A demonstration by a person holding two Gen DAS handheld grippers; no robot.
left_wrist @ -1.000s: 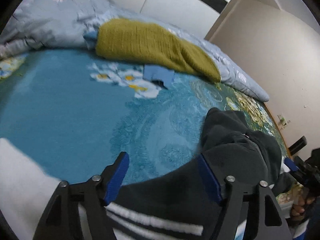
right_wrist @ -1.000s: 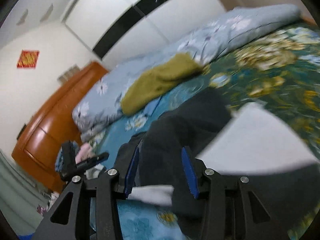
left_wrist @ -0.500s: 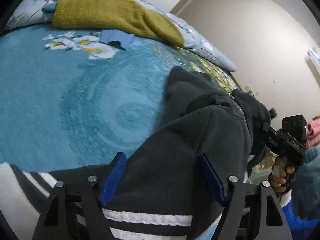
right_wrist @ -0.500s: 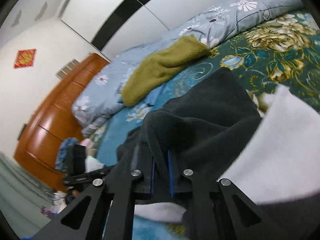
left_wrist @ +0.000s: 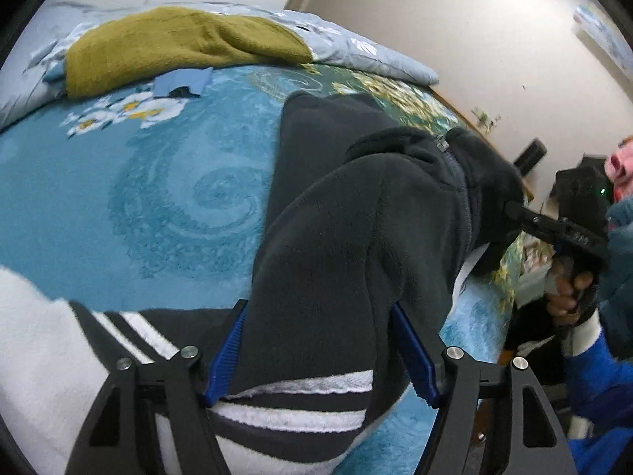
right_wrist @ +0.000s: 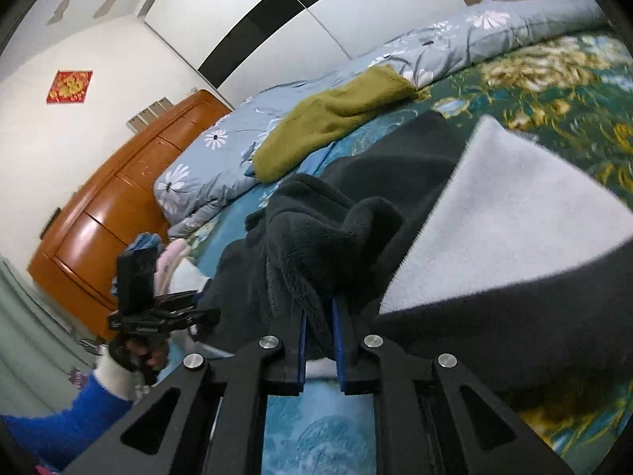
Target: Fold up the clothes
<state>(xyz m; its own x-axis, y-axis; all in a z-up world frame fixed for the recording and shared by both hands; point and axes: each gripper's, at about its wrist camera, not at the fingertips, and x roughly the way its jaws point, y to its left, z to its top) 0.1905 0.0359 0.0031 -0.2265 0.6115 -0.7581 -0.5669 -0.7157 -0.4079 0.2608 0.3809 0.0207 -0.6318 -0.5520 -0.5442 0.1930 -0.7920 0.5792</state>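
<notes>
So the bed takes up most of both views, covered in a teal blanket with swirls and flowers, plus a gold floral patch toward the far side. A light blue flowered duvet is bunched along the back edge, and there's an olive-green knit lying partly on top of it. Small blue cloth piece sits just in front of that knit.

The dark fleece jacket is the thing being worked on. It's lying on the bed near the front edge, humped up, with its white lining showing where a flap is turned over, and white stripes on the cuff end.

Left claw: the blue pads are spread wide, with the striped sleeve end sitting between them; can't tell whether they actually press on it.

Right claw: pinched nearly closed on a fold of the jacket's fleece, bunched fabric sticking up right above the pads.

Wooden headboard off at the left in the right wrist view, red square decoration on the wall above it.
</notes>
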